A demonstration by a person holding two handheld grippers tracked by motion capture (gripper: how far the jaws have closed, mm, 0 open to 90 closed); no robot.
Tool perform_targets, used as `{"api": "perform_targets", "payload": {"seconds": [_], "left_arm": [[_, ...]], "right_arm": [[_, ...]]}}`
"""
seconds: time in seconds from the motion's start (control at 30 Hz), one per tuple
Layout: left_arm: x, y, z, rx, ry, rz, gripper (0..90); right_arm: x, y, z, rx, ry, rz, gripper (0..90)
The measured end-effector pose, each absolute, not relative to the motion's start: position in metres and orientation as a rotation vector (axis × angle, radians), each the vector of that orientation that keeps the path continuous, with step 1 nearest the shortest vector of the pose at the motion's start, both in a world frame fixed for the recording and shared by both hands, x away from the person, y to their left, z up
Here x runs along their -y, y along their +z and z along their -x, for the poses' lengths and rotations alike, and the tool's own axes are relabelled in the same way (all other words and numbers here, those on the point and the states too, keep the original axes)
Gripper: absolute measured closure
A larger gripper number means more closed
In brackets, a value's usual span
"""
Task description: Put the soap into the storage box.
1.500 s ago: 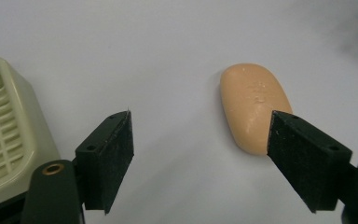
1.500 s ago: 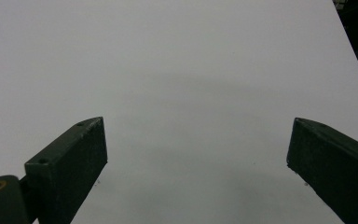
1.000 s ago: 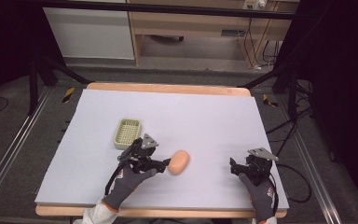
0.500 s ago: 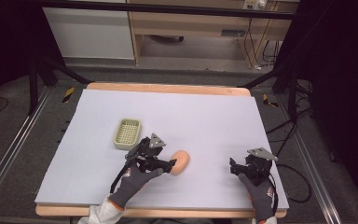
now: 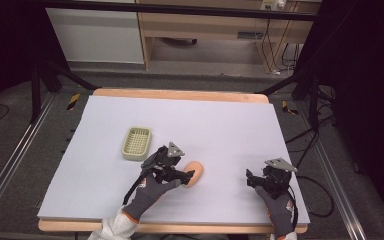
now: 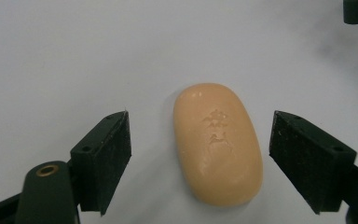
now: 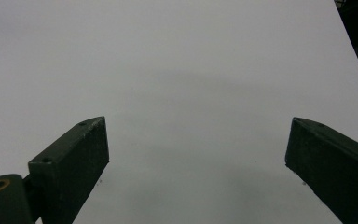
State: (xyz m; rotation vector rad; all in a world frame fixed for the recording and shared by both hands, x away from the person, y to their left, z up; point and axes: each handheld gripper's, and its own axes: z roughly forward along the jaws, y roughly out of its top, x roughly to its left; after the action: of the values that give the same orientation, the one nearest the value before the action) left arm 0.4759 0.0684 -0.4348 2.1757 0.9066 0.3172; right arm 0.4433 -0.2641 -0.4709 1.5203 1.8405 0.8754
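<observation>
An oval peach soap bar (image 5: pixel 195 172) with a stamped mark lies flat on the pale table (image 5: pixel 220 125). My left gripper (image 5: pixel 184 172) is open at the bar's left end. In the left gripper view the soap bar (image 6: pixel 216 144) lies between the two jaws of the left gripper (image 6: pixel 200 123), with a gap on each side. A pale green slotted soap dish (image 5: pixel 136 142) sits just behind and to the left of that hand. My right gripper (image 5: pixel 253 180) rests near the front right of the table. The right gripper (image 7: pixel 196 126) is open over bare surface.
The table's wooden front edge (image 5: pixel 180 227) runs just under both gloved hands. Metal rails (image 5: pixel 10 165) and cables (image 5: pixel 320 190) lie on the floor beside the table. A wooden cabinet (image 5: pixel 205 30) stands beyond the far edge.
My left gripper has slid right, bringing its open jaws up to the soap bar. The right gripper has stayed where it was.
</observation>
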Motion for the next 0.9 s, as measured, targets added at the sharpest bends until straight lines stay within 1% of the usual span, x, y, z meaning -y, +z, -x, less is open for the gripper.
{"api": "perform_targets", "payload": {"seconds": [0.9], "left_arm": [[-0.043,-0.450,-0.484,-0.898,0.295,-2.270,19.1]], "right_arm": [[0.265,-0.471,-0.444,-1.853,0.883,-1.532,6.4]]}}
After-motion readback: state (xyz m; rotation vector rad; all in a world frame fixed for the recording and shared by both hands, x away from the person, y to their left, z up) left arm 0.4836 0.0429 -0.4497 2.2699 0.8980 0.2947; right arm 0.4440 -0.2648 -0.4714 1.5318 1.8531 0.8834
